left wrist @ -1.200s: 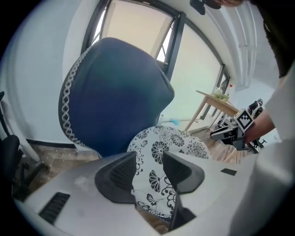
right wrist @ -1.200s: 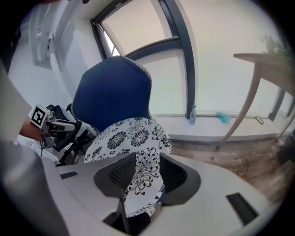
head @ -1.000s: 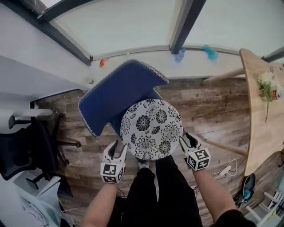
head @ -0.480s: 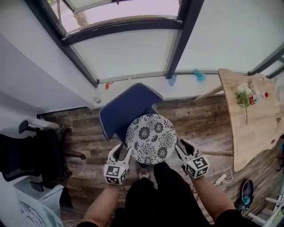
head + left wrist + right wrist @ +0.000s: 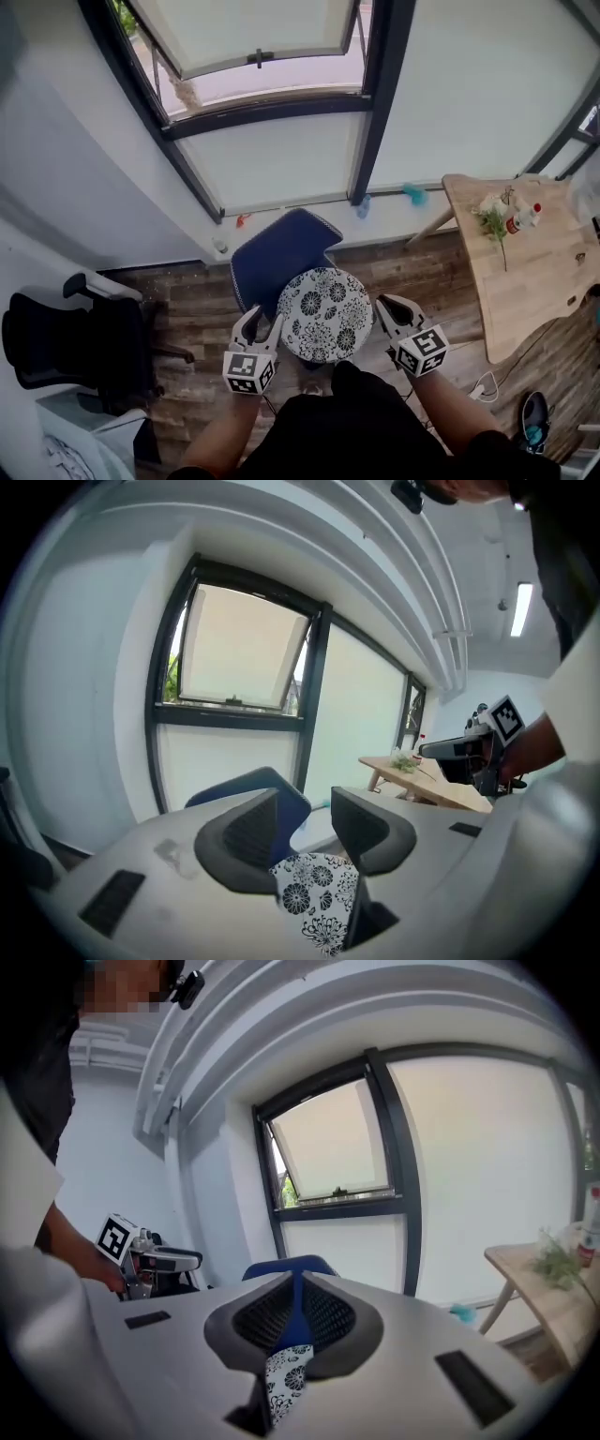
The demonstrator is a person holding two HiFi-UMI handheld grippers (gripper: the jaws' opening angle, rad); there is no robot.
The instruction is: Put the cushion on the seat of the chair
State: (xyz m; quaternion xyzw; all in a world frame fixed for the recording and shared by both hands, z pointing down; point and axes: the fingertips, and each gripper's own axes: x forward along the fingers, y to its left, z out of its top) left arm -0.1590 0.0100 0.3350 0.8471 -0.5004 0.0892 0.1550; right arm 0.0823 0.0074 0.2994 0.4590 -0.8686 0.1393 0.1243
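Floral cushion [image 5: 324,315] already lay on the blue chair [image 5: 272,258] seat, so little seemed left; left gripper [image 5: 261,321] gaped empty, right gripper [image 5: 394,305] had just been closing on nothing.

A top-hung window [image 5: 253,47] stands tilted open above a plank floor [image 5: 187,300]. At right, a wooden tabletop [image 5: 525,281] carries a sprig of flowers [image 5: 494,220] and a small bottle [image 5: 532,216] near its far end. A black office chair [image 5: 84,352] sits at left. A white power strip [image 5: 483,386] lies on the floor by the tabletop's near edge.
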